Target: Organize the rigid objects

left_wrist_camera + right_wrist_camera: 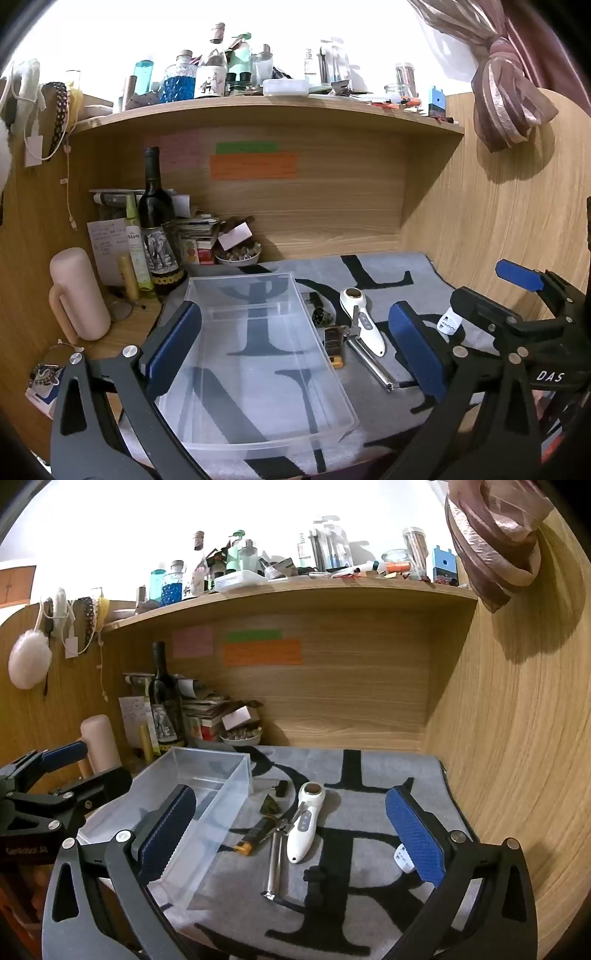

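Right gripper (291, 834) nearer, jaws wide, empty; white plastic handheld device (304, 821) ahead between fingers, long axis along reach. Left gripper (295, 339) wide, empty, over clear plastic bin (207, 295).

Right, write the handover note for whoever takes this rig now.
Left tool: open, holding nothing, hovering over the clear bin.
Right tool: open, holding nothing, above the loose items.
On the grey mat, right of the bin: white handheld device, metal tool, brown-and-yellow stick, small dark pieces, and a small white piece by the right tool's finger.
Done: nothing is in the bin yet.
Left: probably move every item into the bin.
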Tool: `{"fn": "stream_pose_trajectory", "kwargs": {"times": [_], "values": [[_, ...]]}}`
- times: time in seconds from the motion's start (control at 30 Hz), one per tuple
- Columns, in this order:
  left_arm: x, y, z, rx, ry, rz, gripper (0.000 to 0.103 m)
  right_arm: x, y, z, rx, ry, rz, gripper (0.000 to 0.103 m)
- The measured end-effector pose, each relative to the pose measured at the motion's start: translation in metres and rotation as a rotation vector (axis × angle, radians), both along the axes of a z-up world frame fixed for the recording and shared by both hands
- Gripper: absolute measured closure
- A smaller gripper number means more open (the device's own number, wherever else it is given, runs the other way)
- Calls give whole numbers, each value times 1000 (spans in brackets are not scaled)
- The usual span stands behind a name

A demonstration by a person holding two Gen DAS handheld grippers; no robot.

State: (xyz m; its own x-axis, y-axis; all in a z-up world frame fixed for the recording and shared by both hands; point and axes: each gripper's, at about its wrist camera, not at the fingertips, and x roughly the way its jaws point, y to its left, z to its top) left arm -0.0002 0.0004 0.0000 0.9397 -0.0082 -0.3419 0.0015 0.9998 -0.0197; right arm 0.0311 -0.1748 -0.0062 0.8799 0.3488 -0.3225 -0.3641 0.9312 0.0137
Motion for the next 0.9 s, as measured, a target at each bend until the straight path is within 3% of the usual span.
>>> {"fn": "stream_pose_trajectory", "kwargs": {"times": [0.9], "values": [[3,5,-4,-18,13,-10,0,3,4,1,-5,9,2,0]]}}
